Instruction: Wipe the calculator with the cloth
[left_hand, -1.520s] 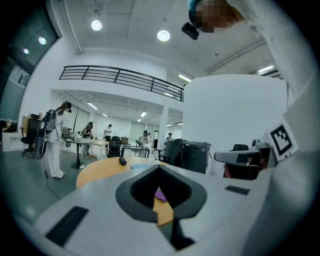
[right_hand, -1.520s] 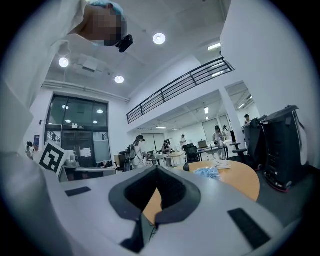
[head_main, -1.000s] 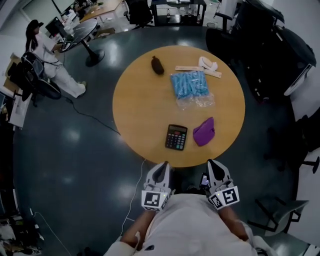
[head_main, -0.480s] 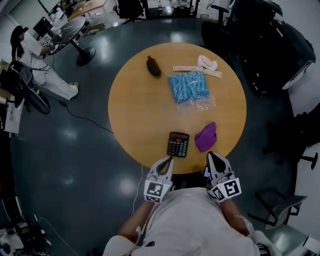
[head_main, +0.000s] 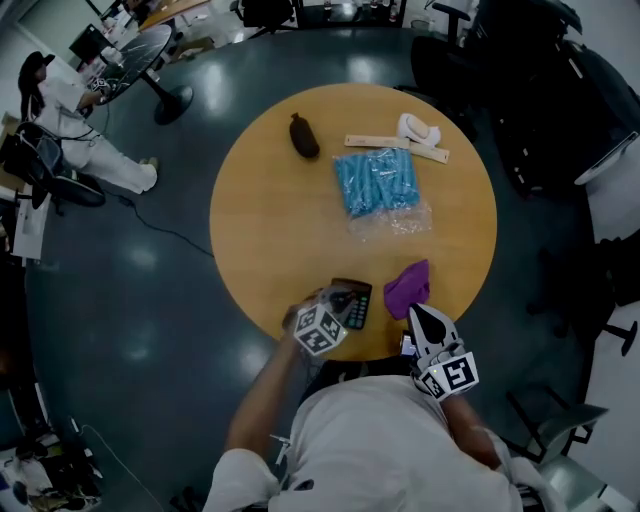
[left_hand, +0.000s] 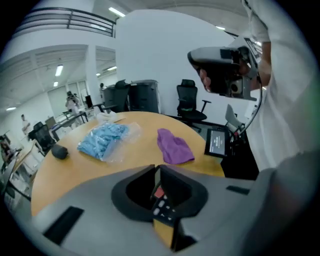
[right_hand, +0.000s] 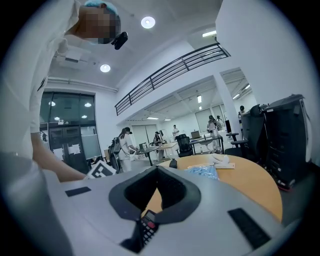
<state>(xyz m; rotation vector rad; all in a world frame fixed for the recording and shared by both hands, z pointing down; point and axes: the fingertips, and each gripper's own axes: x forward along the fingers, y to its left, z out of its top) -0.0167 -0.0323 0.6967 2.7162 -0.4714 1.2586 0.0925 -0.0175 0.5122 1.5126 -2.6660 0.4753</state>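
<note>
Leaning over the round wooden table (head_main: 262, 225), the person holds the left gripper (head_main: 338, 302) tilted low over the near left corner of the black pocket calculator (head_main: 358, 304), which lies flat near the table's near edge. From where I stand, that gripper's jaws are pressed together at the tips. In the left gripper view, a red key and a few grey keys of the calculator show through the narrow slit behind them, underneath rather than pinched. I can't tell whether the tips touch it.

The crumpled purple cloth (head_main: 407, 289) lies just beside the calculator, to the right of the left gripper and just ahead of the right gripper (head_main: 420, 318). The right gripper hangs at the table's near edge, off the cloth, its jaws likewise closed on nothing. In the right gripper view, the calculator shows low down and to the left.

Farther out, beyond both grippers, a clear plastic bag of blue pieces (head_main: 378, 182) rests around the table's middle. A small dark brown lump (head_main: 302, 136) sits well beyond the left gripper near the far rim.
</note>
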